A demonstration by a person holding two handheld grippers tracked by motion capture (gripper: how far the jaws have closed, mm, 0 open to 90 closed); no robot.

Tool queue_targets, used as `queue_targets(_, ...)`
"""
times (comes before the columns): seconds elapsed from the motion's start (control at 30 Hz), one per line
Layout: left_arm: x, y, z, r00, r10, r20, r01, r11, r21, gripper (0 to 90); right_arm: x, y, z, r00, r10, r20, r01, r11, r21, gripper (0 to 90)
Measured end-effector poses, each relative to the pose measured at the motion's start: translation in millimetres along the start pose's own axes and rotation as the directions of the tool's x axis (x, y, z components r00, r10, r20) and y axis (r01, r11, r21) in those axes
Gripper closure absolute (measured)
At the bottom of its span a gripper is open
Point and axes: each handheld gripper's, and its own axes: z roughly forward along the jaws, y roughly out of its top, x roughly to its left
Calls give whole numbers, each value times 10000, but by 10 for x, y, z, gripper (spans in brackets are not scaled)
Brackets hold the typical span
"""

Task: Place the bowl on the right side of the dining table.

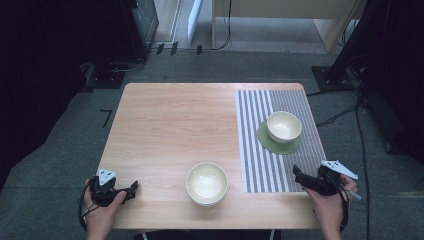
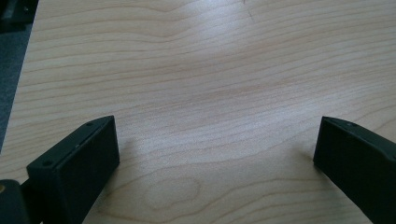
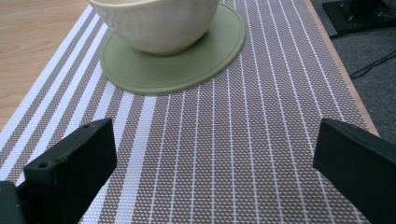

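Right gripper [image 3: 215, 172] released, jaws wide, facing cream bowl [image 3: 154, 23] on green coaster [image 3: 187, 65]. Glazed, rigid, slippery, chippable; best pinched at rim. Left gripper [image 2: 215, 168] released too, over bare bench [image 2: 210, 70].

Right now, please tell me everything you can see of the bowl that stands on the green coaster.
The bowl is cream-coloured, round and deep, with a smooth glossy surface that looks like ceramic. It stands upright and looks empty in the high view. It rests on a round green coaster, wider than its base, which lies on the striped placemat on the right part of the wooden table. Nothing else touches it. The right gripper is open, near the table's front edge, apart from the bowl and pointing towards it.
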Motion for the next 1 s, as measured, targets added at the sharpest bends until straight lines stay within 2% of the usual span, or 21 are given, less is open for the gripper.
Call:
queue_targets(0.47, 0, 0, 0, 10000, 2, -1, -2, 10000, 0, 0, -167, -117, -28, 9996, 32, 292, -40, 9996, 270, 0)
queue_targets(0.7, 0, 0, 0, 10000, 0, -1, 0, 10000, -1, 0, -218, -209, 56, 9990, -105, 442, 65, 9959, 907, 0)
queue_targets(0.87, 0, 0, 0, 10000, 0, -1, 0, 10000, -2, 0, -177, -224, 82, 9943, -713, 794, 625, 9921, 1085, 1)
queue_targets(0.9, 0, -1, 0, 10000, 1, -1, -1, 10000, -1, 0, -141, -232, 97, 9868, -1244, 1038, 1103, 9851, 1316, 0)
queue_targets(0.93, 0, 0, 0, 10000, -1, -1, 1, 10000, 0, 0, -121, -233, 105, 9840, -1381, 1128, 1220, 9828, 1389, 0)
queue_targets(1.0, 0, 0, 0, 10000, 3, -1, -3, 10000, 2, 0, -116, -232, 109, 9843, -1326, 1167, 1160, 9835, 1392, 0)
